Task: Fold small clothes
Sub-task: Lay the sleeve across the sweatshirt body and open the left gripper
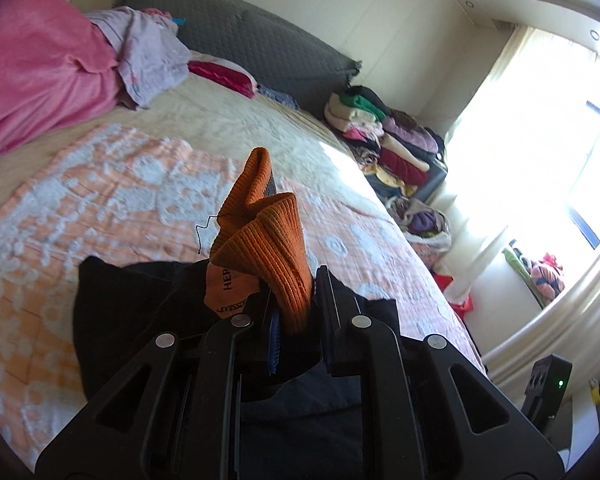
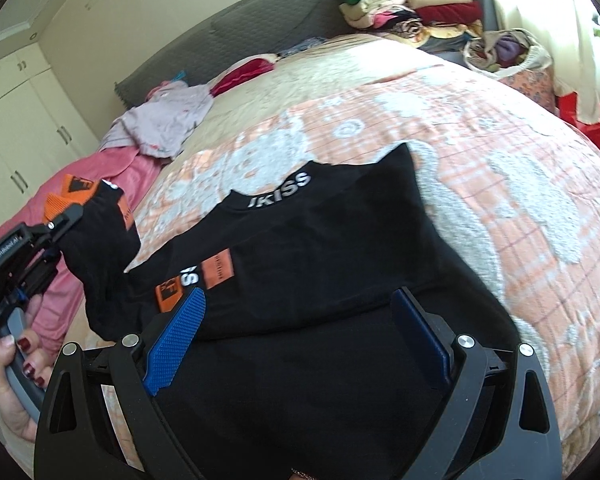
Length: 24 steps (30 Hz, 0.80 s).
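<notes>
1. The black knit top with an orange ribbed cuff and orange patches (image 2: 300,248) lies spread on the peach-and-white patterned bedspread (image 2: 500,184). White letters at its collar read "IKISS"; the first letter may be partly hidden in a fold.
2. On the chest sit two orange rectangular patches with white letters between them. Only an "S" is clear there, and the small print on the patches is too blurred to read.
3. In the left wrist view, an orange fabric label (image 1: 228,288) beside the cuff shows "HER" and a second line of small print that cannot be made out.
4. The left gripper (image 1: 296,304) has its jaws nearly closed, pinching the orange ribbed cuff (image 1: 268,240) of one sleeve. The cuff stands bunched above the fingers, with a loose dark thread beside it.
5. From the right wrist view, that sleeve is lifted off the bed toward the left, held by the left gripper (image 2: 66,216). The black body of this tool bears white print, roughly "GenRobot.AI". A hand with dark red nails (image 2: 12,384) grips its handle.
6. The right gripper (image 2: 300,320) has its blue textured pads (image 2: 180,336) spread wide apart over the lower part of the top. Nothing is pinched between them.
7. Stacks of folded clothes in mixed colours (image 2: 412,4) stand beyond the far side of the bed.
</notes>
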{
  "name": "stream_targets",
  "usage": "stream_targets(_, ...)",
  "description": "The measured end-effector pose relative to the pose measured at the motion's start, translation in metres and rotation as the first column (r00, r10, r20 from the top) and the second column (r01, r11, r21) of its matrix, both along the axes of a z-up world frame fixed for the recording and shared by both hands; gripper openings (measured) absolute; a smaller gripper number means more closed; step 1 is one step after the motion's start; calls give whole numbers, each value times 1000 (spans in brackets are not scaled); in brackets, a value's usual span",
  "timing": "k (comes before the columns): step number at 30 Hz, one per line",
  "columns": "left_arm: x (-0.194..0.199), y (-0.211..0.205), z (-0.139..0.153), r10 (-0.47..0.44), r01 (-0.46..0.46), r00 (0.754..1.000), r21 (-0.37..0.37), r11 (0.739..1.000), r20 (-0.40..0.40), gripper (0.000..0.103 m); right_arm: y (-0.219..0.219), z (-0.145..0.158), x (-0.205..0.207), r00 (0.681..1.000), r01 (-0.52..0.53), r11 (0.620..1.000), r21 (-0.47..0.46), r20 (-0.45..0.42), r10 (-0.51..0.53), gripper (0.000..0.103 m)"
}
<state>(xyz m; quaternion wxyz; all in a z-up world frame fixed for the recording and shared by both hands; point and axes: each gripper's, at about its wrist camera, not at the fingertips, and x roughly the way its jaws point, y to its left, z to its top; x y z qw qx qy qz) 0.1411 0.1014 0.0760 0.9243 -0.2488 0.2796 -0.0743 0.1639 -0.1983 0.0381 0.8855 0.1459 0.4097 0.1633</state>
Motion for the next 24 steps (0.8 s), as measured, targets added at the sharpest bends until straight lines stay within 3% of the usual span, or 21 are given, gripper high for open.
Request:
stream_targets(6, 11, -21, -19, -61, 61, 997, -3, 998, -47, 9, -21, -5, 2, 999, 51, 999, 8, -14, -51, 93)
stream_targets(8, 14, -26, -26, -89, 89, 994, -13, 996, -68, 16, -23, -6, 2, 998, 59, 998, 8, -16, -59, 93)
stream_targets(10, 16, -29, -33, -123, 121, 988, -33, 992, -92, 61, -24, -7, 2, 998, 67, 998, 7, -17, -67, 93)
stream_targets(11, 15, -30, -35, -127, 125, 987, -33, 992, -100, 65, -24, -8, 3, 997, 69, 998, 5, -18, -68, 93)
stream_targets(19, 1, 4, -50, -41, 43, 984, 6, 999, -175, 68, 0, -23, 16, 998, -9, 1000, -13, -54, 8, 93)
stream_targets(22, -7, 18, -52, 13, -4, 982, 44, 999, -190, 74, 19, -33, 26, 996, -64, 997, -53, -68, 60, 92)
stream_targets(24, -14, 28, -53, 53, -38, 979, 79, 996, -196, 76, 32, -39, 33, 992, -105, 991, -84, -82, 98, 85)
